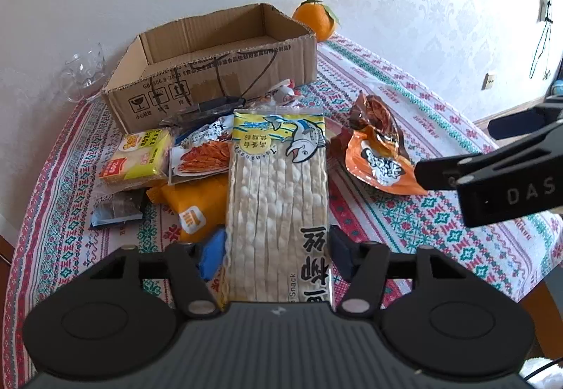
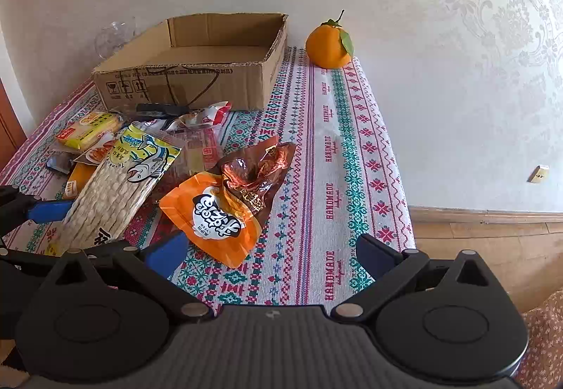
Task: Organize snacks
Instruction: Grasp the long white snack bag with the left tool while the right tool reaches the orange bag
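Both wrist cameras look steeply down along their tongs, close over the table [image 1: 404, 223]. Each faces the wall; both share the cardboard box [image 1: 218, 72] [image 2: 197, 76] and the orange [image 1: 315, 19] [image 2: 329, 46].

Cardboard box [image 1: 214, 72] at tabletop [image 1: 404, 213] 12 o'clock, against wall. Orange [image 1: 316, 19] at box's 2 o'clock. Glass cup [image 1: 82, 72] at box's 9 o'clock. Snack pile just before box; fish-stick pack [image 1: 278, 206] on top, left tool [image 1: 278, 255] at its 6 o'clock end. Sauce pouches [image 1: 380, 157] at pack's 3 o'clock.
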`<state>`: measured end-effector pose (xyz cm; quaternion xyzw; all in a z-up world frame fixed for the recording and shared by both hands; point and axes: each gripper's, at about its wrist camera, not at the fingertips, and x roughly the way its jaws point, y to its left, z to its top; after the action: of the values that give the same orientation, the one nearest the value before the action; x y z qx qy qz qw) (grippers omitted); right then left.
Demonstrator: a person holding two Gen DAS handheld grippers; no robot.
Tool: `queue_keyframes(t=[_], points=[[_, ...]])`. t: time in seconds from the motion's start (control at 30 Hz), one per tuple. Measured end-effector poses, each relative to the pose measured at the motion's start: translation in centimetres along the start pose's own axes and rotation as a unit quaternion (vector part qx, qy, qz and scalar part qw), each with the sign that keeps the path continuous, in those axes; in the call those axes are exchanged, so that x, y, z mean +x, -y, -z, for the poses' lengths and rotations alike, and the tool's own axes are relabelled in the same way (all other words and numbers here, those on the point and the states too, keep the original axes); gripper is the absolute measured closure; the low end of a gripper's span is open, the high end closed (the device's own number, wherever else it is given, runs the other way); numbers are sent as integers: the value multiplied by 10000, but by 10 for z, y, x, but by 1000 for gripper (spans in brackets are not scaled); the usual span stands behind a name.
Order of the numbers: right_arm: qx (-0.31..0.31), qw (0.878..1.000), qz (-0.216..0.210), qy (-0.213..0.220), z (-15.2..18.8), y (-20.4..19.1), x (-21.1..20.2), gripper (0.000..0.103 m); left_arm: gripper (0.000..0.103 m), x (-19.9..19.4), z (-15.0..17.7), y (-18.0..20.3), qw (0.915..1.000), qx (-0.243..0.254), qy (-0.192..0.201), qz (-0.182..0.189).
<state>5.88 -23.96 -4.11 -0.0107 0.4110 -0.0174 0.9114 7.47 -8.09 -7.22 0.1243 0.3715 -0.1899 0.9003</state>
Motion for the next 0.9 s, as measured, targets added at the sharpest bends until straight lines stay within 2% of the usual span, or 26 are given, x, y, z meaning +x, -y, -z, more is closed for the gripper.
queue_keyframes(t=[0.37, 0.6, 0.77, 0.9], points=[[32, 10000, 8, 67, -15, -7, 6, 0, 46, -23, -7, -19, 9990, -343, 267, -88], [80, 9998, 23, 182, -37, -21, 30, 0, 46, -30, -8, -31, 9977, -521, 414, -125], [90, 9999, 129, -21, -41, -27, 58, 0, 46, -32, -11, -35, 9974, -540, 461, -137], [16, 9997, 169, -167, -32, -21, 61, 0, 46, -32, -14, -37, 9972, -558, 481, -140]])
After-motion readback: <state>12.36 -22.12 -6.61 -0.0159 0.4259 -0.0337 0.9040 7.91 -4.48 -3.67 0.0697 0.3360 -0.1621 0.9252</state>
